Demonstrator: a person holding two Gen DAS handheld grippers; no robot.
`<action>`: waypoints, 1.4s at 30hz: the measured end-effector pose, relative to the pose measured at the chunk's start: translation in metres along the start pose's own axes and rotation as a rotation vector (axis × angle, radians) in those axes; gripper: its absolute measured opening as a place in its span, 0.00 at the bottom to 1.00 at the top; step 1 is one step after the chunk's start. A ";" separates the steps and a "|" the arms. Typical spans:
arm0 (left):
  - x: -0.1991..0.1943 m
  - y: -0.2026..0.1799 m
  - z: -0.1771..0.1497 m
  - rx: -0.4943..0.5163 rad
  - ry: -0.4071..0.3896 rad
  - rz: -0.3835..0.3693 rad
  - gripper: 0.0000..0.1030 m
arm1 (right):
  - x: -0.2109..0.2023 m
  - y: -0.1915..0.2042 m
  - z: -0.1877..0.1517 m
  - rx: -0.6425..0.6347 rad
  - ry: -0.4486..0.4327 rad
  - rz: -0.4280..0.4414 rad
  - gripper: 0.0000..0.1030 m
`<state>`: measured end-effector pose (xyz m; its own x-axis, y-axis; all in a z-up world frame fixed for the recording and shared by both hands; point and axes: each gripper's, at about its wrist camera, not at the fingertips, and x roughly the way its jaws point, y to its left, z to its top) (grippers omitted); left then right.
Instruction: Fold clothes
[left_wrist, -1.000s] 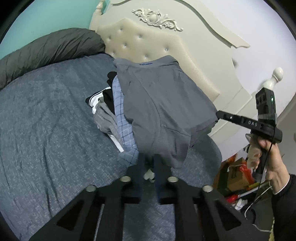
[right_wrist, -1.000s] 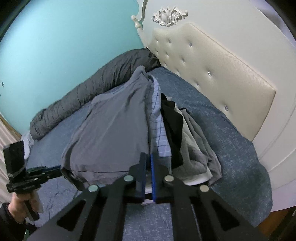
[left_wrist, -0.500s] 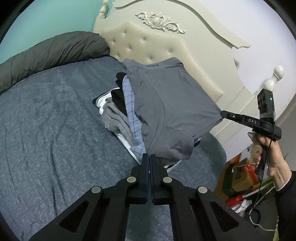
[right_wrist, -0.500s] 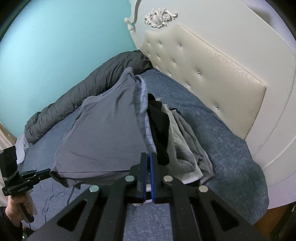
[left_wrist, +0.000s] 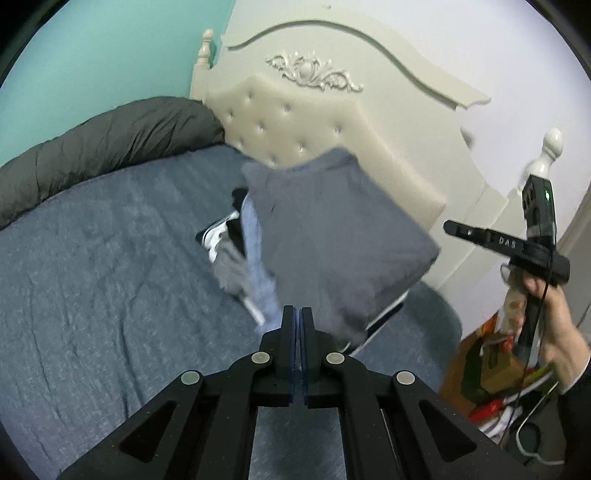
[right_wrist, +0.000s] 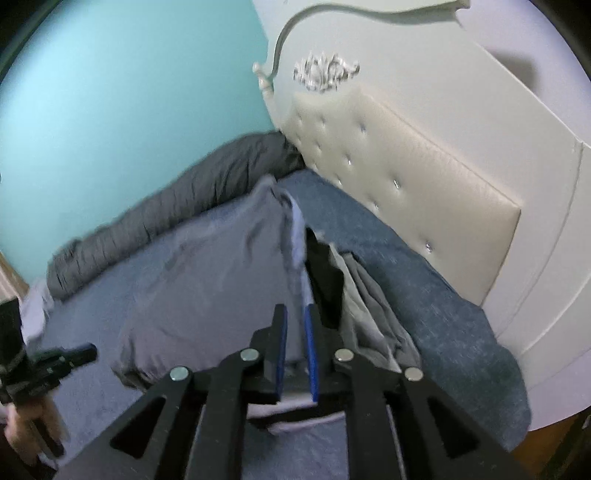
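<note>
right now my left gripper (left_wrist: 299, 314) sits closed and empty at lower centre; my right gripper (right_wrist: 295, 325) stands slightly parted. gray garment (left_wrist: 340, 236) tops the clothes pile (right_wrist: 347, 291) mid-frame on the bed (left_wrist: 92, 277).

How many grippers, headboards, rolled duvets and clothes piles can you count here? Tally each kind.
Grippers: 2, left gripper and right gripper
Headboard: 1
Duvet: 1
Clothes pile: 1
Total: 5
</note>
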<state>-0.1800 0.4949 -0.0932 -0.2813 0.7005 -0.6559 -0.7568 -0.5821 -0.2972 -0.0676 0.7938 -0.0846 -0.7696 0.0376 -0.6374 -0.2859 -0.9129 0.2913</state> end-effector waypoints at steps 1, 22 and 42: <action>0.000 -0.003 0.004 -0.002 -0.010 -0.004 0.13 | -0.002 0.002 0.002 0.008 -0.015 0.009 0.12; 0.027 -0.002 -0.006 -0.037 0.060 0.034 0.32 | 0.015 -0.015 -0.012 0.075 0.016 -0.052 0.13; -0.080 -0.051 -0.024 0.044 -0.046 0.068 0.50 | -0.083 0.031 -0.053 0.106 -0.111 -0.017 0.40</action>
<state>-0.1049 0.4589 -0.0424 -0.3594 0.6787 -0.6405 -0.7598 -0.6113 -0.2215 0.0173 0.7414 -0.0606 -0.8211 0.1027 -0.5614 -0.3535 -0.8637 0.3591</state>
